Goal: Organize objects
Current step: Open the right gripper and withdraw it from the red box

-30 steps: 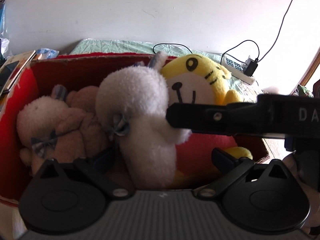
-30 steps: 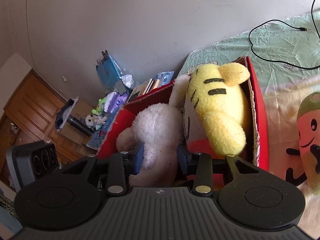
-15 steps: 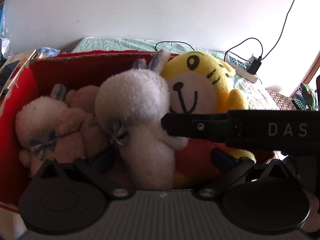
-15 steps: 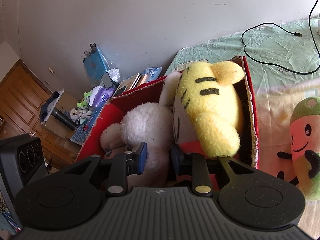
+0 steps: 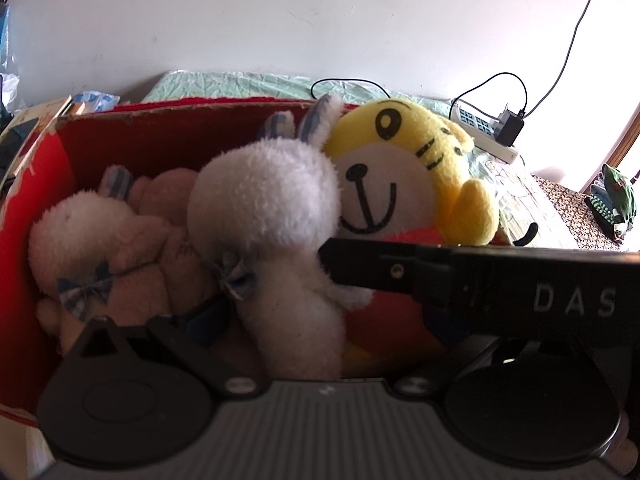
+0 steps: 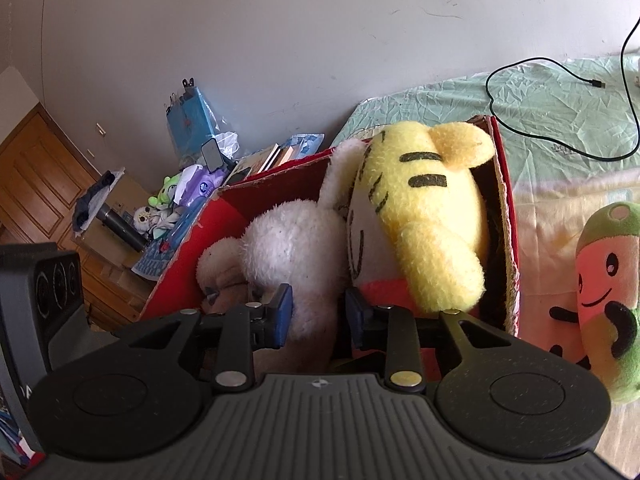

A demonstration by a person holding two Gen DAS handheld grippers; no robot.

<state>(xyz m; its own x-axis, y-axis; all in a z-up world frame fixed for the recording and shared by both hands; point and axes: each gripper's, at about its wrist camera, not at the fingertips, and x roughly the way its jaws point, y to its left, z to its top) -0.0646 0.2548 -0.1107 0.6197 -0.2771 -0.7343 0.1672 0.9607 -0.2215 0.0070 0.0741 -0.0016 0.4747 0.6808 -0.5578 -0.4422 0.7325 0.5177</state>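
Lowest in the left wrist view, the left gripper has its fingers spread wide on either side of the lower body of the white rabbit. One blue pad shows left of the body and does not press it, and the other is hidden behind the black bar of the right gripper, which reaches in from the right edge of that frame. In the right wrist view, the right gripper's blue fingers pinch the rabbit's narrow body between them, and they are easing apart slightly. The rabbit stands upright in the middle of the red cardboard box. Its long axis runs from the bottom centre of the left wrist frame up to its round head, and its striped ears point toward the upper right. A checked bow sits at its neck. Touching its right side, a yellow tiger toy sits upright against the box's right wall, facing the left camera. At the left of the box lie a second pale rabbit and a brown bear, pressed together. Outside the box, at the right edge of the right wrist frame, a pink and green plush toy lies on the bed. Farther back are a black cable, a white power strip and the pale wall.
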